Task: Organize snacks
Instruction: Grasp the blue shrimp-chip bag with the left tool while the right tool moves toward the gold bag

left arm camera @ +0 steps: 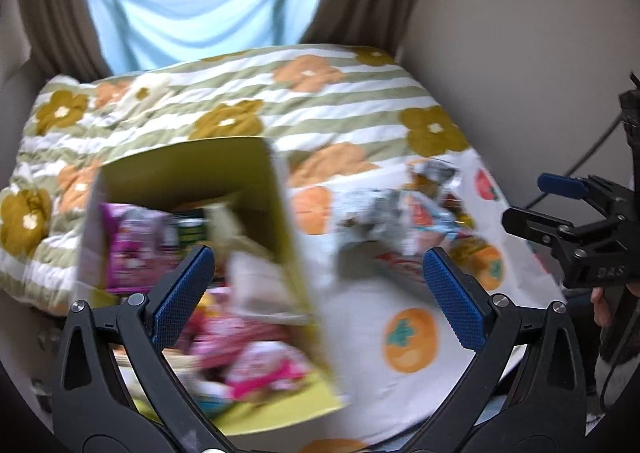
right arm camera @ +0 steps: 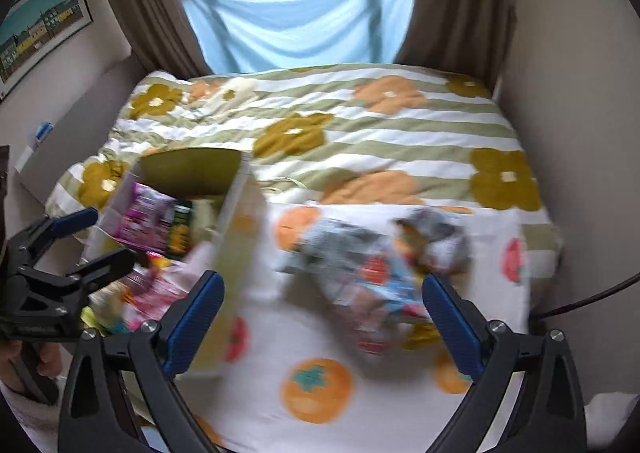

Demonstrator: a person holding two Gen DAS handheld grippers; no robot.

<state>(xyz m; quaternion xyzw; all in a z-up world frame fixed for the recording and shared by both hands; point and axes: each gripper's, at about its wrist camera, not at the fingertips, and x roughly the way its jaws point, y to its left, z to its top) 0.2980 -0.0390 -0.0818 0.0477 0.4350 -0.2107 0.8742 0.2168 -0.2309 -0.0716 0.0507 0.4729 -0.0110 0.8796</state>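
Note:
An open yellow-green box (left arm camera: 276, 213) (right arm camera: 236, 205) holding several pink and purple snack packs (left arm camera: 132, 249) (right arm camera: 148, 221) stands on the bed at the left. A loose pile of snack packets (left arm camera: 416, 213) (right arm camera: 376, 269) lies on a white cloth with orange fruit prints (left arm camera: 400, 373) (right arm camera: 320, 333) to its right. My left gripper (left arm camera: 318, 293) is open and empty above the box's right wall. My right gripper (right arm camera: 322, 313) is open and empty above the cloth, just short of the pile. Each gripper also shows in the other's view (left arm camera: 560, 209) (right arm camera: 88, 237). Both views are motion-blurred.
A striped flowered duvet (left arm camera: 320, 113) (right arm camera: 380, 133) covers the bed. Walls close in on the right (left arm camera: 520, 53) and left (right arm camera: 60, 101). Brown curtains (right arm camera: 452, 5) and a blue sheet (right arm camera: 304, 13) hang at the window behind. A cable (right arm camera: 580, 301) runs at the right.

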